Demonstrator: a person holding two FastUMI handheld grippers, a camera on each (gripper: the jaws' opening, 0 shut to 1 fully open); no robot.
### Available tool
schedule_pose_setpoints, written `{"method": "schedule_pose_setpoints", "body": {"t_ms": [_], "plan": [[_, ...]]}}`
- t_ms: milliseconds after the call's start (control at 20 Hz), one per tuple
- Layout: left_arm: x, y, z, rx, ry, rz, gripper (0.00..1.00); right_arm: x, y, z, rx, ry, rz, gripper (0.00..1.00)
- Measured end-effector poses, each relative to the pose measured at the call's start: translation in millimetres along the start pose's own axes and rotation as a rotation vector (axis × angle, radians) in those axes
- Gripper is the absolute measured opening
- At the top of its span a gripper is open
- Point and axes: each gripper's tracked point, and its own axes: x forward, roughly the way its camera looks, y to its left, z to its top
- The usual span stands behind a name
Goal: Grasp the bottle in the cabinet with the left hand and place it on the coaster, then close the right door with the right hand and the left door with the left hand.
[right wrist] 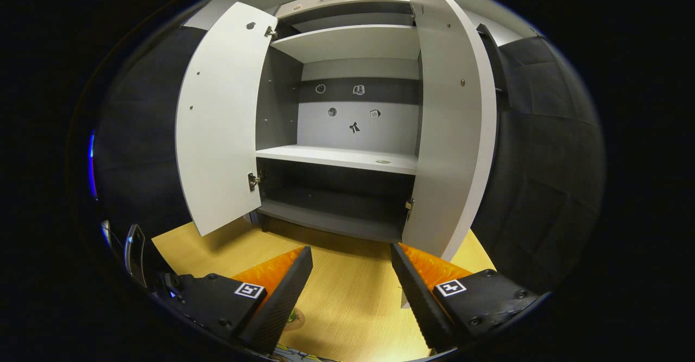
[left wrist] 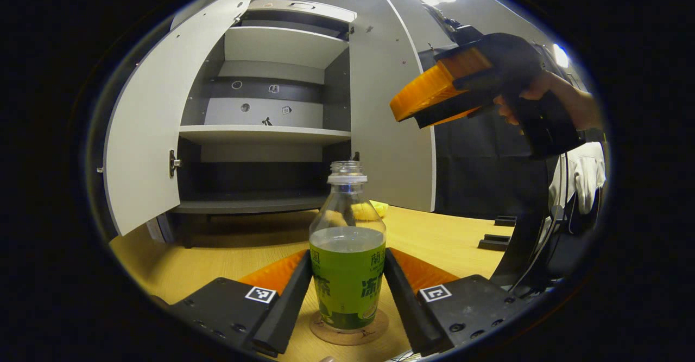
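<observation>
Left gripper view: bottle (left wrist: 347, 253) standing on the coaster (left wrist: 349, 330), the placing step all but done.

Nearest, the left gripper (left wrist: 347, 297) brackets the bottle's green label with both fingers (left wrist: 288, 297) against its sides, so it reads as closed on the bottle, which stands upright on the round coaster on the wooden worktop (left wrist: 228, 253). Judged from this, the next move calls for spreading the fingers and backing away without tipping the bottle, then swinging the right door (left wrist: 388, 123) shut. The label carries large Chinese characters, too warped to read; the fingers' square tags bear patterns, not words. Farther off, the right gripper (right wrist: 350, 291) hangs spread and empty, facing the cabinet (right wrist: 347, 156), close to the right door's edge. Both doors stand open; small stickers dot the back panel, too small to make out.
</observation>
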Motion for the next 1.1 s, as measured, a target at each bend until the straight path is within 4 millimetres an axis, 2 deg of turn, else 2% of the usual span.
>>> {"method": "schedule_pose_setpoints", "body": {"t_ms": [400, 700, 850, 1100], "plan": [[2.9, 9.3, 5.4, -0.006, 0.009, 0.028, 0.9, -0.5, 2.8, -1.5, 0.006, 0.007, 0.01, 0.98], [5.2, 10.4, 40.8, -0.027, -0.002, 0.017, 0.94, -7.6, -2.8, 7.2, 0.004, -0.024, -0.018, 0.98], [8.2, 15.7, 76.1, 0.01, -0.007, 0.02, 0.94, -17.3, -11.1, 19.9, 0.027, -0.041, -0.038, 0.98], [9.0, 12.0, 172.0, -0.04, -0.085, -0.046, 0.94, -47.5, -24.0, 71.9, 0.061, -0.14, -0.086, 0.98]]}}
